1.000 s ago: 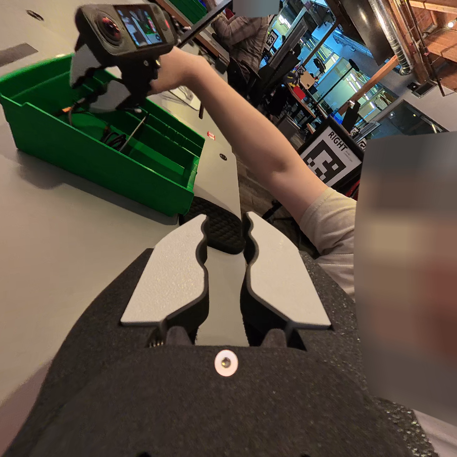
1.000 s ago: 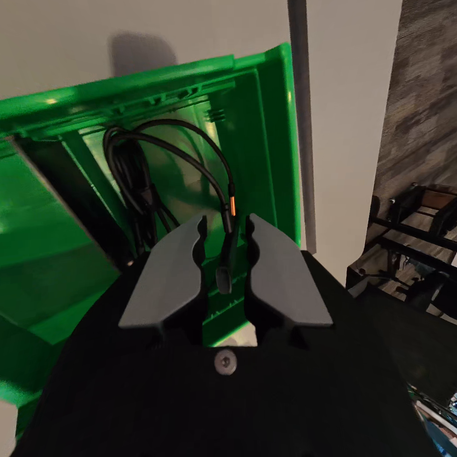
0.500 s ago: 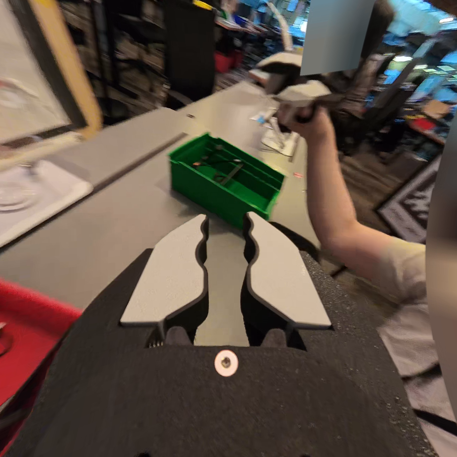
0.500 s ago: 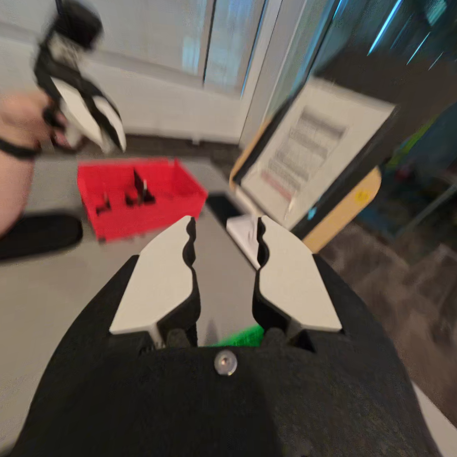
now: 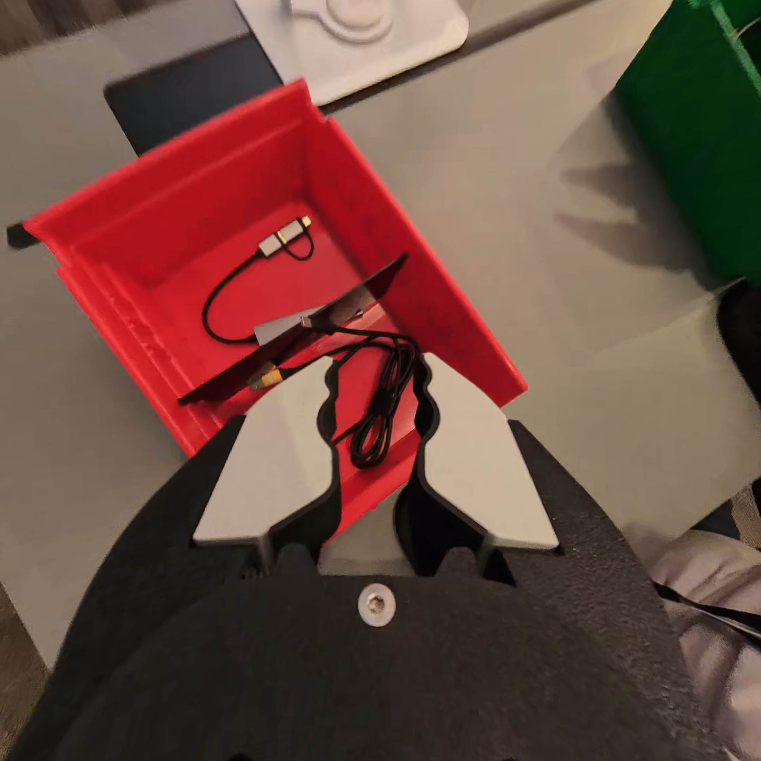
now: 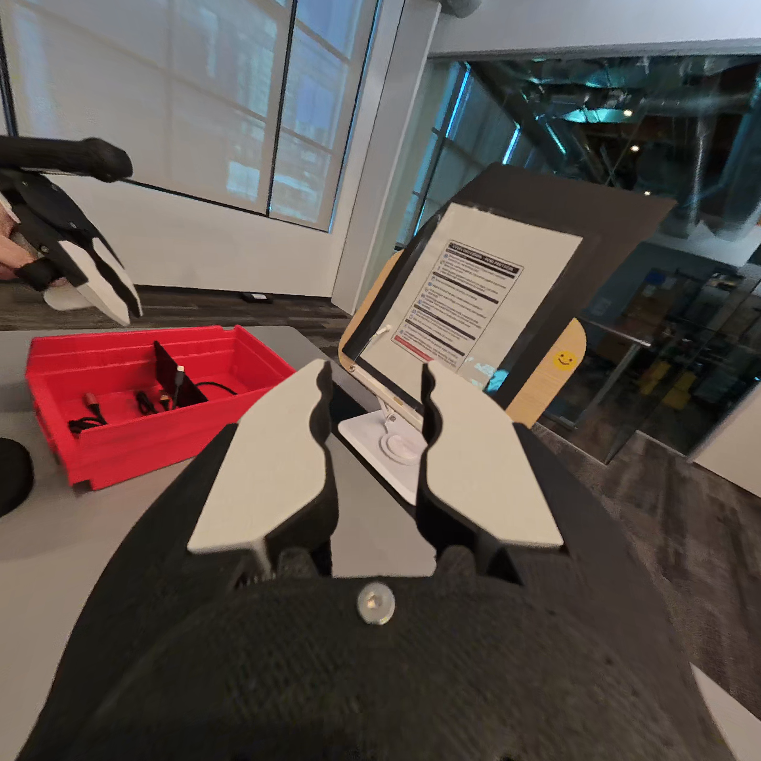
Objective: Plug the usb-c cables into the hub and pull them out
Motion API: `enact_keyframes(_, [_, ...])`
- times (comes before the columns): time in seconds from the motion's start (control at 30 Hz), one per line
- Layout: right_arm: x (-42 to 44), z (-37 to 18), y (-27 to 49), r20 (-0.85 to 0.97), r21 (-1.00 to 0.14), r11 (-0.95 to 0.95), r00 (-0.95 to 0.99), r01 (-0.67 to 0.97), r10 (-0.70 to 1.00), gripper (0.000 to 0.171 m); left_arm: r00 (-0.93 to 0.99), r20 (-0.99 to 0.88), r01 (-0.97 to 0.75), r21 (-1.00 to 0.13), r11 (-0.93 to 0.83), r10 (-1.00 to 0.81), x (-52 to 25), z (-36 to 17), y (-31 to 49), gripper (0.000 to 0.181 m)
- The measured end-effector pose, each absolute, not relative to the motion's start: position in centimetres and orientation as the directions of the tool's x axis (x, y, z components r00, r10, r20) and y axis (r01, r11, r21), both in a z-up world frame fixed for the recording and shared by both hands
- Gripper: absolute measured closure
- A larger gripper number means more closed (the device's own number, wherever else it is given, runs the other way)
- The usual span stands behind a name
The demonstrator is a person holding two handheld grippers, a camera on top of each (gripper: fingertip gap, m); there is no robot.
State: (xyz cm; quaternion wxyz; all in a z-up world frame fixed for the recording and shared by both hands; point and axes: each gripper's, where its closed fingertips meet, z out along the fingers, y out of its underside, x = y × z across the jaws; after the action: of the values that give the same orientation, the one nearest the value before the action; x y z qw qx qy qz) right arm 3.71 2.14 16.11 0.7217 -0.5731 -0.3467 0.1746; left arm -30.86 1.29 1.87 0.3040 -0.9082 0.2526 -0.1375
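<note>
**Left wrist view: jaws apart above the red bin**

Left wrist view looks down into a red bin (image 5: 193,193) that fills the middle of the frame on a grey table (image 5: 514,230). The left gripper (image 5: 376,372) hangs over the bin's near end with its jaws apart and nothing between them. A black divider (image 5: 230,381) crosses the bin slantwise. Beyond it, toward the upper middle, lies the grey hub (image 5: 276,331), its short black lead curling up to a silver plug (image 5: 284,239). On the near side, seen through the gap of the jaws, a bundled black cable (image 5: 381,412) lies on the bin floor, and an orange-collared plug (image 5: 265,378) rests by the divider just left of the gripper's left finger. Whether any cable is seated in the hub cannot be told. A green bin (image 5: 708,136) shows at the upper right edge, and a white stand base (image 5: 354,37) at the top.

Right wrist view looks level across the table. The right gripper (image 6: 374,381) sits in the lower middle, jaws apart and empty, well clear of the red bin (image 6: 136,449) at the middle left. The left gripper (image 6: 109,294) hangs at the left edge above that bin, held by a hand (image 6: 10,255). Right of centre stands a tablet (image 6: 465,296) on its white base, showing a printed page.
</note>
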Motion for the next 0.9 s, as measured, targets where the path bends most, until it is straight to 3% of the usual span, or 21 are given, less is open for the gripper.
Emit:
enact_keyframes(0.2, [4.3, 14.8, 2.9, 0.383, -0.923, 0.274, 0.711, 0.270, 0.590, 0.129, 0.858, 0.329, -0.245, -0.414, -0.877, -0.395, -30.4, -3.0, 1.9, 0.149])
enact_keyframes(0.5, [4.1, 14.4, 2.6, 0.460, -0.888, 0.295, 0.682, 0.353, 0.568, 0.129, 0.905, 0.346, -0.164, -0.252, -0.954, -0.247, -31.0, -7.7, 4.3, 0.150])
enact_keyframes(0.7, [3.6, 13.8, 2.6, 0.504, -0.863, 0.304, 0.652, 0.404, 0.566, 0.128, 0.860, 0.467, -0.127, -0.192, -0.973, -0.205, -29.7, -9.0, 5.0, 0.152])
enact_keyframes(0.9, [3.7, 13.0, 2.8, 0.546, -0.836, 0.299, 0.631, 0.461, 0.552, 0.128, 0.844, 0.494, -0.109, -0.224, -0.968, -0.210, -29.7, -9.0, 5.9, 0.173])
